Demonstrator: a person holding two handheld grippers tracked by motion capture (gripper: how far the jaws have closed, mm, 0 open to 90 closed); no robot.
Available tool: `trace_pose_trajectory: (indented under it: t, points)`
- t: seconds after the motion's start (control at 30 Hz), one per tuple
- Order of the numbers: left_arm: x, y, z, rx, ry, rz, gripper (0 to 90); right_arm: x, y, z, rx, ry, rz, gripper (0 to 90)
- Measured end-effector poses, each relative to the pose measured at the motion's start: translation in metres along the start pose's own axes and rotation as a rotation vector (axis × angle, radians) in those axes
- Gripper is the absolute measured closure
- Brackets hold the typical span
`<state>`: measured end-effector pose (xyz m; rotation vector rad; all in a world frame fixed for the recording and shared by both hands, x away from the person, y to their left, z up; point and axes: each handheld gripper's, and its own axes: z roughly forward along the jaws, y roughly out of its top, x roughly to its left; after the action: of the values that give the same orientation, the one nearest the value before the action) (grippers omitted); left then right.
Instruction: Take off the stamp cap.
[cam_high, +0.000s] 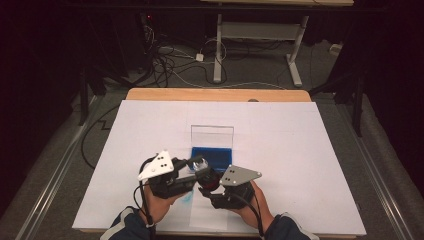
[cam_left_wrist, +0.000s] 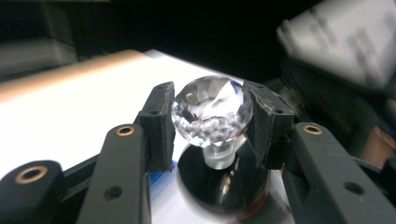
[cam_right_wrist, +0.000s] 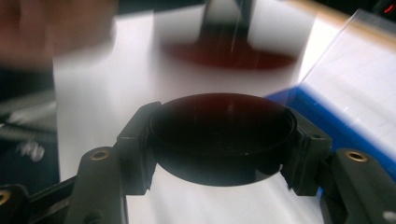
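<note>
near the front edge of the white table (cam_high: 300, 150), a crystal stopper (cam_left_wrist: 212, 109) is clamped between the jaws of the left gripper (cam_high: 192, 167), faceted ball up, stem pointing down into the dark round bottle (cam_right_wrist: 223, 128), so its long axis is seen approx upright. the bottle is gripped round its body by the right gripper (cam_high: 207, 192), jaws pressed on both sides. contents of the bottle can't be told. just behind, a blue tray (cam_high: 212, 156) w/ a clear lid (cam_high: 212, 135) stood open is seen; nothing can be made out in it.
</note>
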<state>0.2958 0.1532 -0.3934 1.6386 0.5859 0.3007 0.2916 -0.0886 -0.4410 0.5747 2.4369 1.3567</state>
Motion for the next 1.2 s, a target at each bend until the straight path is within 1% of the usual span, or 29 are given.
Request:
trace_pose_trajectory:
  t: [0.03, 0.07, 0.1, 0.13, 0.17, 0.2, 0.23, 0.27, 0.33, 0.4, 0.47, 0.5, 0.67, 0.77, 0.87, 0.93, 0.97, 1.03, 1.13, 1.2]
  points:
    - [0.005, 0.004, -0.007, -0.013, 0.004, 0.004, 54.6, 0.002, -0.004, 0.002, 0.001, -0.009, -0.012, 39.0]
    - [0.006, 0.004, -0.01, -0.016, 0.011, 0.012, 54.5, 0.0, -0.002, 0.001, -0.012, -0.019, -0.02, 38.9]
    - [0.006, 0.003, -0.012, -0.018, 0.006, 0.007, 54.5, -0.002, 0.001, -0.001, -0.017, -0.016, -0.021, 38.9]
    - [0.007, 0.001, -0.011, -0.003, 0.001, 0.005, 54.5, -0.006, 0.005, -0.005, -0.027, -0.02, -0.019, 38.9]
    - [0.007, 0.0, -0.01, 0.002, -0.002, 0.006, 54.5, -0.009, 0.007, -0.009, -0.04, -0.029, -0.012, 38.8]
    - [0.007, 0.0, -0.009, 0.001, -0.012, 0.009, 54.5, -0.011, 0.007, -0.011, -0.041, -0.03, -0.01, 38.9]
    - [0.007, 0.001, -0.009, 0.006, -0.011, 0.015, 54.5, -0.012, 0.007, -0.012, -0.038, -0.038, -0.007, 38.8]
    - [0.007, 0.001, -0.01, 0.007, -0.01, 0.016, 54.5, -0.013, 0.006, -0.012, -0.028, -0.035, -0.009, 38.8]
    - [0.008, 0.002, -0.011, 0.007, -0.002, 0.019, 54.5, -0.013, 0.006, -0.012, -0.031, -0.032, -0.006, 38.8]
    - [0.008, 0.003, -0.013, 0.006, 0.003, 0.022, 54.5, -0.012, 0.005, -0.012, -0.026, -0.027, -0.018, 38.7]
    - [0.008, 0.003, -0.014, 0.004, 0.005, 0.024, 54.5, -0.013, 0.004, -0.013, -0.026, -0.027, -0.006, 38.7]
    - [0.009, 0.003, -0.014, 0.009, 0.005, 0.028, 54.5, -0.014, 0.004, -0.013, -0.025, -0.027, -0.009, 38.7]
    - [0.011, 0.002, -0.016, 0.022, 0.01, 0.033, 54.4, -0.019, 0.004, -0.023, -0.035, -0.044, -0.01, 38.7]
    - [0.012, 0.002, -0.018, 0.03, 0.019, 0.045, 54.5, -0.022, 0.003, -0.027, -0.029, -0.056, -0.01, 38.7]
    - [0.013, 0.001, -0.021, 0.04, 0.024, 0.056, 54.5, -0.025, 0.001, -0.032, -0.024, -0.069, -0.019, 38.6]
    - [0.013, 0.0, -0.022, 0.045, 0.025, 0.061, 54.5, -0.028, 0.0, -0.036, -0.031, -0.076, -0.018, 38.6]
    - [0.013, 0.0, -0.022, 0.053, 0.029, 0.068, 54.5, -0.03, 0.0, -0.038, -0.033, -0.082, -0.009, 38.6]
    - [0.014, -0.001, -0.025, 0.059, 0.031, 0.074, 54.4, -0.033, -0.002, -0.043, -0.033, -0.081, -0.019, 38.6]
    - [0.015, -0.002, -0.029, 0.069, 0.043, 0.093, 54.4, -0.035, -0.004, -0.047, -0.037, -0.089, -0.018, 38.5]
    - [0.015, -0.003, -0.031, 0.074, 0.048, 0.092, 54.4, -0.037, -0.005, -0.05, -0.035, -0.102, -0.022, 38.5]
